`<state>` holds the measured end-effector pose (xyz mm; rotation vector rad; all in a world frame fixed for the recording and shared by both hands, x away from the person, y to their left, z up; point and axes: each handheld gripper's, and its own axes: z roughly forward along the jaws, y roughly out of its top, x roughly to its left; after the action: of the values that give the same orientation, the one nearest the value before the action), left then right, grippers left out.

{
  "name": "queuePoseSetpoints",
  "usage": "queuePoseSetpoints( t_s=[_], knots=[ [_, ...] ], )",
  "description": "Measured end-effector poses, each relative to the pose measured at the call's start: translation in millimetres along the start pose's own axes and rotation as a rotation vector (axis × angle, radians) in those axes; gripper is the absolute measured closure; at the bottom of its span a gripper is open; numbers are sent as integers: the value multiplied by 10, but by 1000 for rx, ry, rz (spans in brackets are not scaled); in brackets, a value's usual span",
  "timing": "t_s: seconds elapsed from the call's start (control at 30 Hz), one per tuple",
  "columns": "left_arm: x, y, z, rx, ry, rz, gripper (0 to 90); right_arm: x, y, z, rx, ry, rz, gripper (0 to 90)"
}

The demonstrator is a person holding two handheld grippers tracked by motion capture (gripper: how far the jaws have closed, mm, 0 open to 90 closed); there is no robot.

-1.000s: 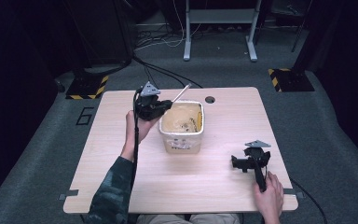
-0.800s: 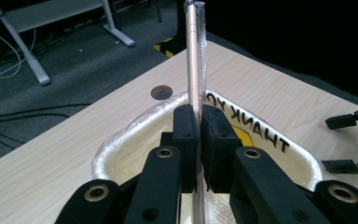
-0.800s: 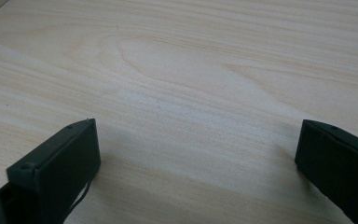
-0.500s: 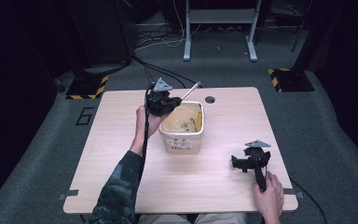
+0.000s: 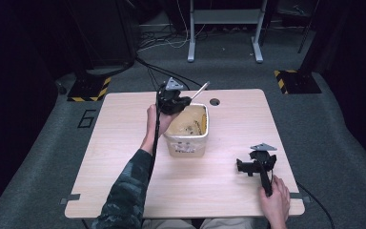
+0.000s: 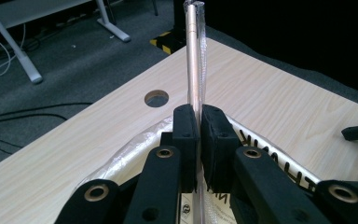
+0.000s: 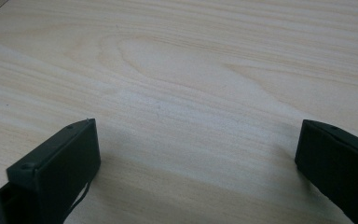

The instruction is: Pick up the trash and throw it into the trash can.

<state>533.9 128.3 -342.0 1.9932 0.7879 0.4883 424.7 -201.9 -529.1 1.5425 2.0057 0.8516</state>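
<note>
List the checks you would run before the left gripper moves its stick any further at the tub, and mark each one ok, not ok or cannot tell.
1. Left gripper shut on the stick: ok, the pads clamp it on both sides.
2. Stick upright between the pads, in its clear wrapper: ok.
3. Left gripper at the tub, by its far left corner: ok.
4. Tub standing upright on the table: ok.
5. Right gripper out of the way: ok, it rests open on the table, apart from the tub.
6. Lower end of the stick clear of what lies in the tub: cannot tell, it is hidden.
</note>
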Motion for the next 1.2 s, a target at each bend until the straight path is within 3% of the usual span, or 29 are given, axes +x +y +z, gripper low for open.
queuePoseSetpoints(
  t_s=[0.03, 0.17, 0.2, 0.3, 0.47, 0.63, 0.9, 1.03, 1.2],
  knots=[
    [3, -4, 18, 3, 0, -4, 844, 0, 0, 0, 0, 0, 0, 0],
    [49, -34, 42, 27, 4, -33, 590, 0, -1, 0, 0, 0, -1, 0],
    [63, -45, 38, 34, 4, -44, 590, 0, -1, 0, 0, 0, -1, 0],
    [92, -102, -52, 10, 18, -83, 389, 0, -1, 0, -1, 0, -1, 0],
    [57, -202, -216, 2, 29, -74, 232, 0, -1, 0, 0, 0, -1, 0],
    [55, -324, -351, 4, 34, -76, 155, 0, -1, 0, 0, 0, -1, 0],
    [80, -638, -645, -11, 56, -88, 130, 0, -1, 0, -1, 0, -1, 0],
    [86, -755, -720, -1, 68, -92, 123, 0, -1, 0, 0, 0, -1, 0],
    [69, -1017, -892, 14, 91, -94, 115, 0, -1, 0, 0, 0, -1, 0]
  ],
)
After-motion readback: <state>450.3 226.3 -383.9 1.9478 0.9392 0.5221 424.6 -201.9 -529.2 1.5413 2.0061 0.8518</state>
